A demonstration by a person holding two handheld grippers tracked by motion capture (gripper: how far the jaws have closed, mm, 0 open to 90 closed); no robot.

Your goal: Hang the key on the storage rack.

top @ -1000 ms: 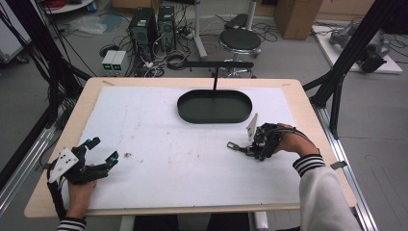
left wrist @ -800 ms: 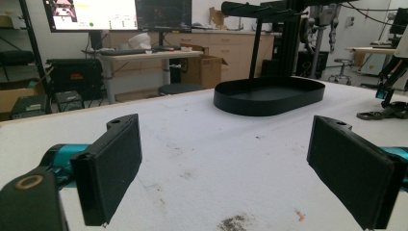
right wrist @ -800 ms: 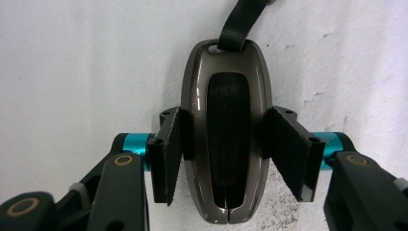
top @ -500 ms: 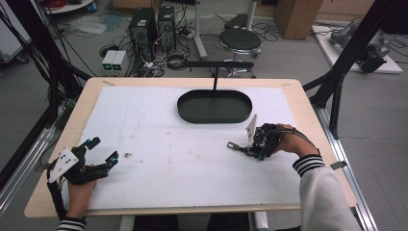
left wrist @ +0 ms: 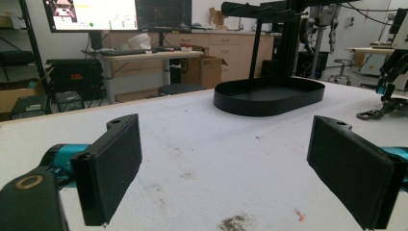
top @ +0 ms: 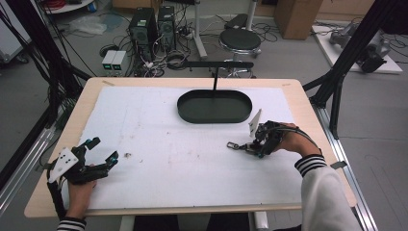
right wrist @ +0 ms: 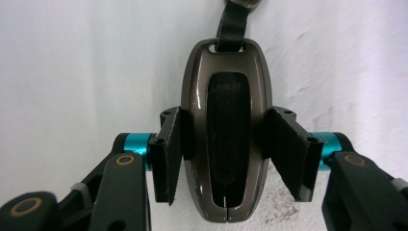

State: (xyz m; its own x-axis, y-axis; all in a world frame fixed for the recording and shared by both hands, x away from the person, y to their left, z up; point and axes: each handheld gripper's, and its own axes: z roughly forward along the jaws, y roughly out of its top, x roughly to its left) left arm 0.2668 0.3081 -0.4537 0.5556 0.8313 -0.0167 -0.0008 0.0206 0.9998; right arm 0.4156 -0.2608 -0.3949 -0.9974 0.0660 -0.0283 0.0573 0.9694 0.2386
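Note:
A dark grey key fob [right wrist: 226, 144] with a black strap [right wrist: 233, 24] lies on the white mat. My right gripper [right wrist: 226, 149] is shut on it, one pad pressed against each long side. From above, the right gripper [top: 260, 143] rests low at the right of the table, and the fob's strap and ring [top: 234, 145] stick out to its left. My left gripper [top: 103, 149] sits at the near left corner, open, with nothing between its pads [left wrist: 115, 168]. In the left gripper view, the left gripper [left wrist: 231, 159] looks across the mat, with the right gripper [left wrist: 387, 96] far off.
A black oval tray [top: 192, 118] with a T-shaped post [top: 214, 79] stands at the back middle of the white mat [top: 168, 183]; the tray [left wrist: 269, 103] also shows ahead in the left gripper view. A small dark smudge [top: 127, 155] lies near the left gripper. Black frame posts flank the table.

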